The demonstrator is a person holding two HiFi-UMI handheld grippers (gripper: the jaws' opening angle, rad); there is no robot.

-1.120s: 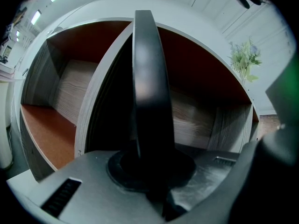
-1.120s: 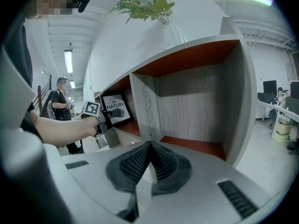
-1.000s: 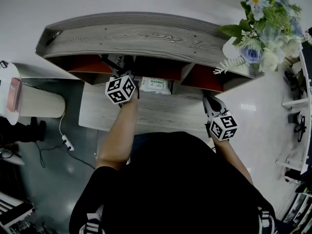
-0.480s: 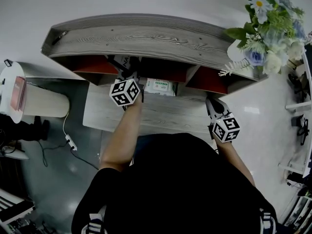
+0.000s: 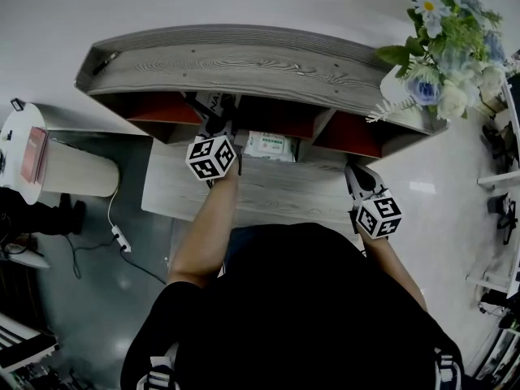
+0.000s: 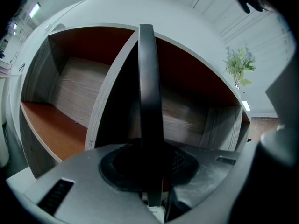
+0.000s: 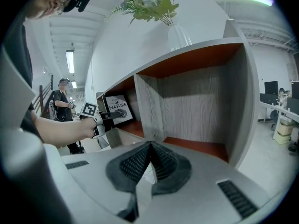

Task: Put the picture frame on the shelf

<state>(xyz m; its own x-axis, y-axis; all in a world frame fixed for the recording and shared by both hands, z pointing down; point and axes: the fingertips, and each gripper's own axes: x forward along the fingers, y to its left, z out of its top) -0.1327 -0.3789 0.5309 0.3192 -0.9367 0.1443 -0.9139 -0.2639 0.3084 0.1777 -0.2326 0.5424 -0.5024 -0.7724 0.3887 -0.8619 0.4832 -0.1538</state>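
**A:** What's changing at your left claw?

**B:** Its jaws are opening. The picture frame stands edge-on between them, and the pads look clear of it. Your right claw is pressed shut on nothing, and you're holding it over the surface in front of the right-hand compartment.

**A:** So where is the picture frame?

**B:** It's upright inside the shelf, on the red floor of what looks like the middle compartment. It sits close to the left divider with its print facing out. I'd judge the placing all but done. What's left for you is to draw the left claw straight back without brushing the frame.

**A:** Anything you can't see?

**B:** From overhead, the shelf top hides most of the frame. I can't tell whether it leans on the back wall or stands on its own prop. The packet beside your left claw is half tucked under the shelf top. The flowers are cut off at the picture's edge.
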